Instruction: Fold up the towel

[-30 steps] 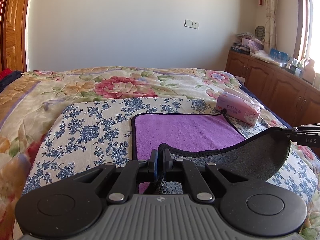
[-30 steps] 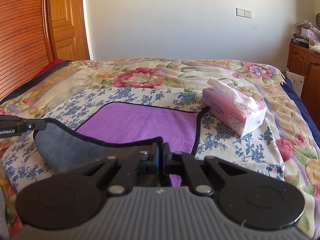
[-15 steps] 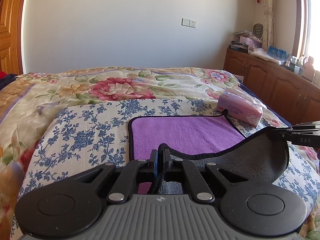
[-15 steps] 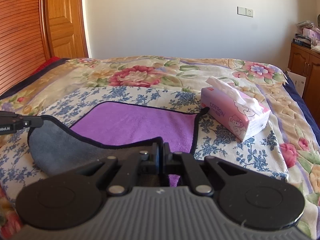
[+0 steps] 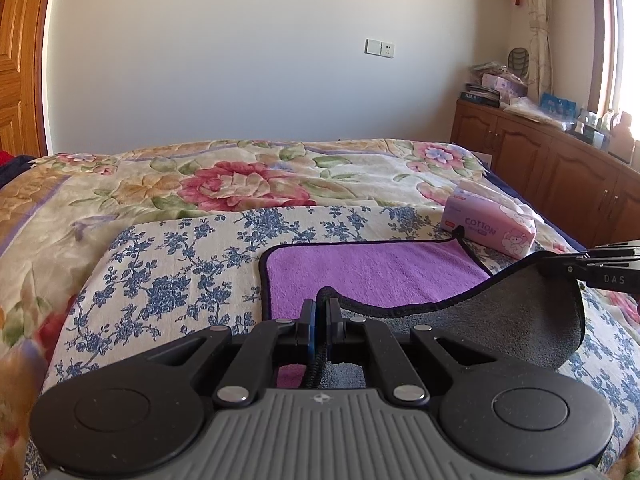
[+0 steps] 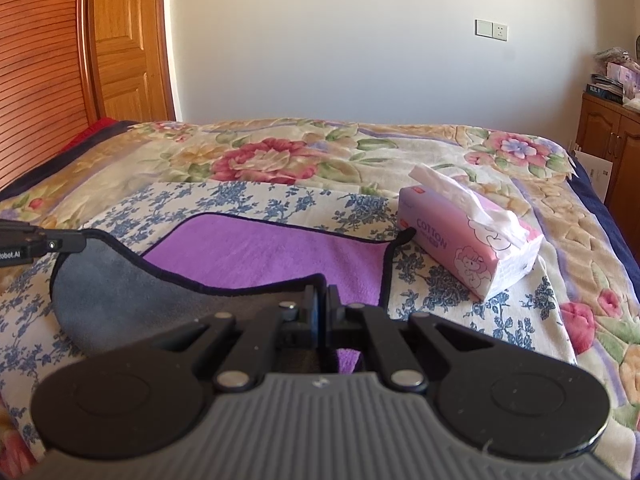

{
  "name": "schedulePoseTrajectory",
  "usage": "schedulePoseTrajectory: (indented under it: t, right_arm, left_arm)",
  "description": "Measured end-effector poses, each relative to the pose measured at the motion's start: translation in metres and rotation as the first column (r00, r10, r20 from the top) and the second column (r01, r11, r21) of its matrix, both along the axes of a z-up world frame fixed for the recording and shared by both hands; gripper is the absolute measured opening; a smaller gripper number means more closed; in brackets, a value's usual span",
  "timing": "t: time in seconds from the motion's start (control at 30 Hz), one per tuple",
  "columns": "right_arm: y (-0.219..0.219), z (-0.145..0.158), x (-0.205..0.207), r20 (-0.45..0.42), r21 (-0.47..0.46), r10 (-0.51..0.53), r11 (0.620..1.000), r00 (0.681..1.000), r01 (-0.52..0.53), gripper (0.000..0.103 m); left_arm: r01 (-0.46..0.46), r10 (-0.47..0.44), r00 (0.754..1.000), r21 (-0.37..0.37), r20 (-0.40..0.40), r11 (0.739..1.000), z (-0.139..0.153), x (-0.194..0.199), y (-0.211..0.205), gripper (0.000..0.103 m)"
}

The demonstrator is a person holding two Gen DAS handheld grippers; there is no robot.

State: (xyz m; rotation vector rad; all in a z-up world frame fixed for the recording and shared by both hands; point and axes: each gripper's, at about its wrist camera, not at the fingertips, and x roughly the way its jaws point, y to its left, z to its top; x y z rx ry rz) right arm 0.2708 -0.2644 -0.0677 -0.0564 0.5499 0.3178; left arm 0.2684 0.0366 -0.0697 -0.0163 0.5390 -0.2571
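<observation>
Left claw [image 5: 319,312] pinching towel [image 5: 372,272] over floral bedspread [image 5: 200,196].

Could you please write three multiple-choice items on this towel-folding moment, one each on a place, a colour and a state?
1. Where is the tissue pack?
A. beside the towel's far right corner
B. on top of the towel
C. on the cabinet

2. What colour is the towel's upper face?
A. green
B. purple
C. white

3. What is the left gripper doing?
A. hanging open above the bed
B. shut on the tissue pack
C. shut on the towel's near edge

Answers: 1 A, the pack sits on the bedspread at that corner. 2 B, the flat part is purple and the lifted underside grey. 3 C, the black hem runs between its closed fingers; the right gripper is likewise shut on it.
</observation>
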Motion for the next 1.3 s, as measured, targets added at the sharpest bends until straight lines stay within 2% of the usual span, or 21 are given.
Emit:
schedulePoseTrajectory:
  t: [1.3]
  right_arm:
    - [-0.001, -0.006, 0.05, 0.084, -0.04, 0.005, 0.999, 0.996, -0.002, 0.004]
  left_arm:
    - [-0.004, 0.003, 0.999, 0.014, 0.04, 1.0, 0.0, 0.062, -0.001, 0.006]
